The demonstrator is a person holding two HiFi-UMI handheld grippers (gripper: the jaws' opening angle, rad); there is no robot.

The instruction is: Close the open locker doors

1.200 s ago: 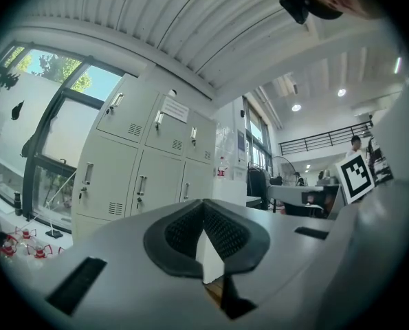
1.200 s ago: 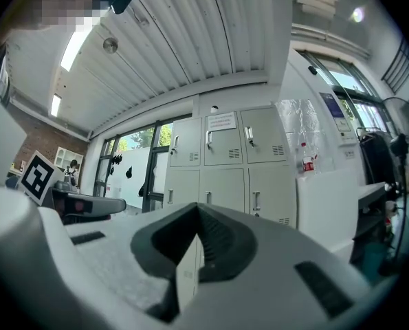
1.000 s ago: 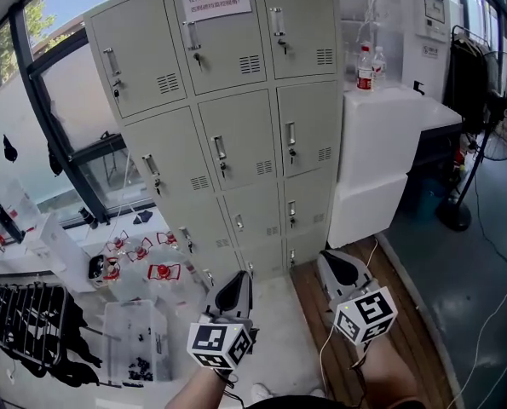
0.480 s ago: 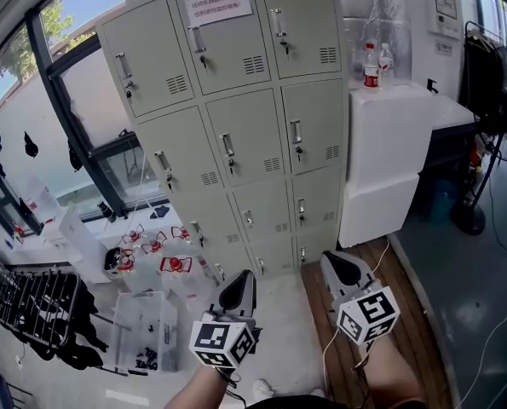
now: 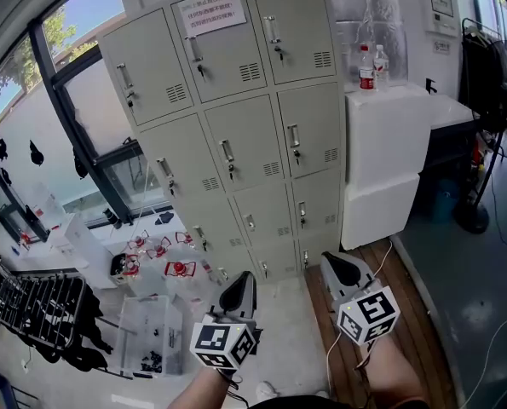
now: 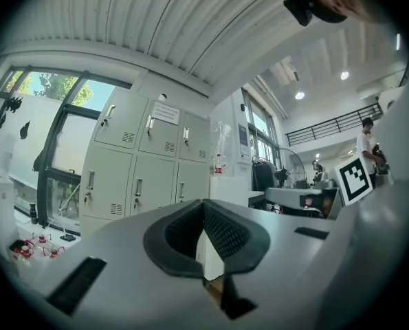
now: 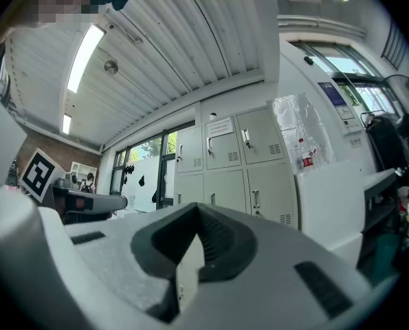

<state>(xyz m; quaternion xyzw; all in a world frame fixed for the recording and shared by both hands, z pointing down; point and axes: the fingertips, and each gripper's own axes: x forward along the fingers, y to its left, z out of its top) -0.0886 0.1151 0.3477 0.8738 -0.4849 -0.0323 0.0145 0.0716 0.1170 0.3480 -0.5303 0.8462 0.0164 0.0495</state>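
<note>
The grey locker cabinet (image 5: 236, 100) stands ahead with three columns of doors, and every door I can see sits flush and closed, keys hanging in the locks. My left gripper (image 5: 239, 286) is low in the head view, shut and empty, pointing level at the cabinet's foot from well short of it. My right gripper (image 5: 337, 267) is beside it, also shut with nothing held. The lockers (image 6: 142, 163) fill the left gripper view beyond the closed left gripper (image 6: 204, 205). In the right gripper view the lockers (image 7: 231, 160) stand past the closed right gripper (image 7: 196, 212).
A tall white block (image 5: 385, 160) with bottles (image 5: 365, 68) on top stands against the cabinet's right side. Clear plastic bins (image 5: 146, 339) and small parts lie on the floor at left, by a black rack (image 5: 31, 313). A fan stand (image 5: 470, 216) is at right.
In the head view the lockers have drifted slightly right and more of the left floor and window shows. Both grippers keep their place low in the picture and stay shut.
</note>
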